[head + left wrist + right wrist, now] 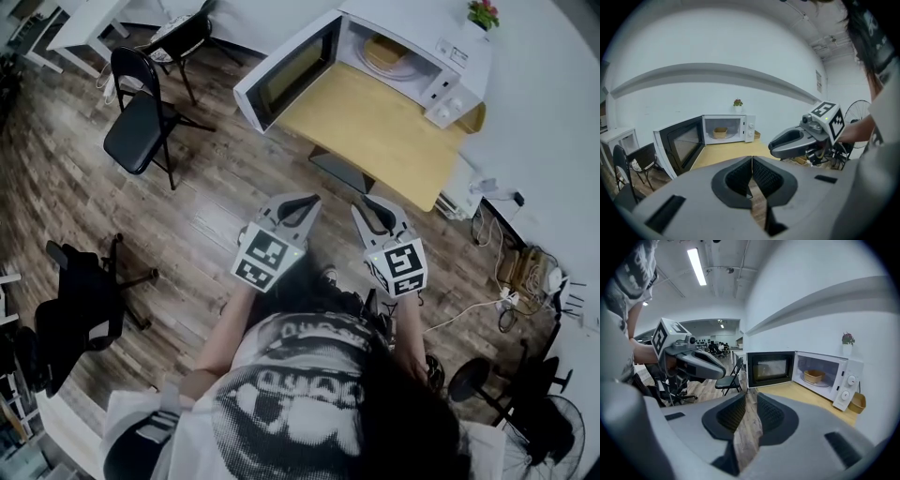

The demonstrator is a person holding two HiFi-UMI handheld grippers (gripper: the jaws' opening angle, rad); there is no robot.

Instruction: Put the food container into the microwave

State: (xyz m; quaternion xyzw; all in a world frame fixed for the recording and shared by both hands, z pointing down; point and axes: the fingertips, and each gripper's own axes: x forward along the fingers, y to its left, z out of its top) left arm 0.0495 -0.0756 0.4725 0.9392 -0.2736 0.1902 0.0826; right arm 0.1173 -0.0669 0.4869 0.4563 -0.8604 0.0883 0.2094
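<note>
Food container (720, 132) already sits inside the microwave (749, 129) at the far edge of the bench (726, 150). The door (677, 145) is open and perhaps remains to shut. Left tool (752, 159) is closed and empty; right tool (749, 397) is slightly apart, also empty.

Both forearms (225, 333) reach fwd side by side, left tool (305, 202) & right tool (367, 206) near each other, both tilted slightly down, left jaws pressed together w/ nothing btwn, right jaws a narrow gap apart, also empty.
</note>
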